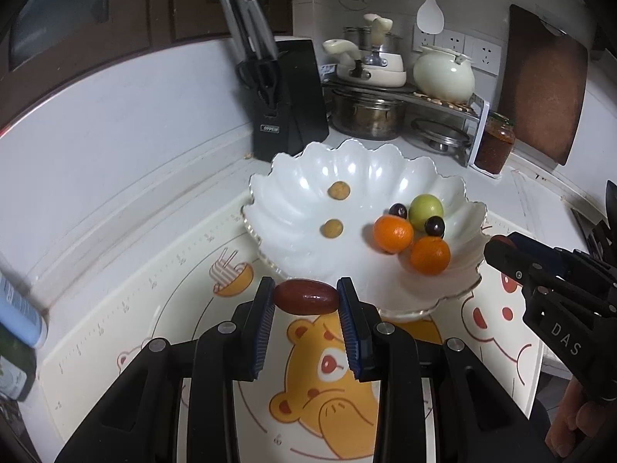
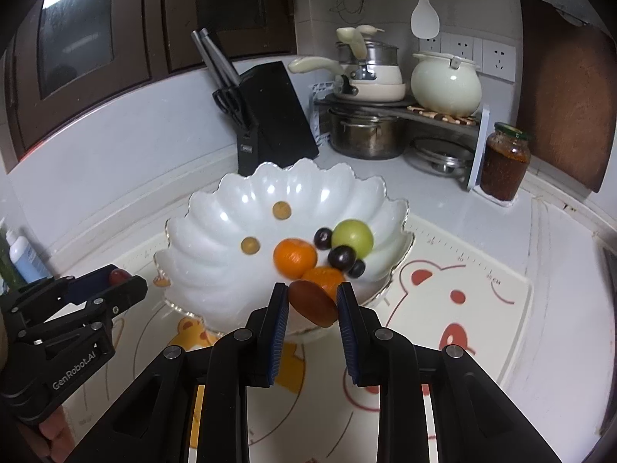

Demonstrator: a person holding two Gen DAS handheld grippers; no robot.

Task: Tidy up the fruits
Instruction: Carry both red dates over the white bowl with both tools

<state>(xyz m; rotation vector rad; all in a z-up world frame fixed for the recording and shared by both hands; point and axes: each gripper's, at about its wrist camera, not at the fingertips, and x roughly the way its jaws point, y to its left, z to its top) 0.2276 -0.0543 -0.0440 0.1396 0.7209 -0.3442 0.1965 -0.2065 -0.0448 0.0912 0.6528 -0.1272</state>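
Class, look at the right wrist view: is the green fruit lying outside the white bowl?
No. The green fruit sits inside the white bowl, beside the dark grapes.

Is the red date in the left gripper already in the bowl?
Not yet: the red date is clamped in the left gripper, before the bowl rim.

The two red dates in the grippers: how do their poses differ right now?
The left gripper's date lies level, gripped end to end; the right gripper's date sits tilted, one end up left, the other down right. The left gripper holds its date before the near rim of the bowl; the right gripper holds its date in front of an orange. Both dates are dark red, oblong and clamped.
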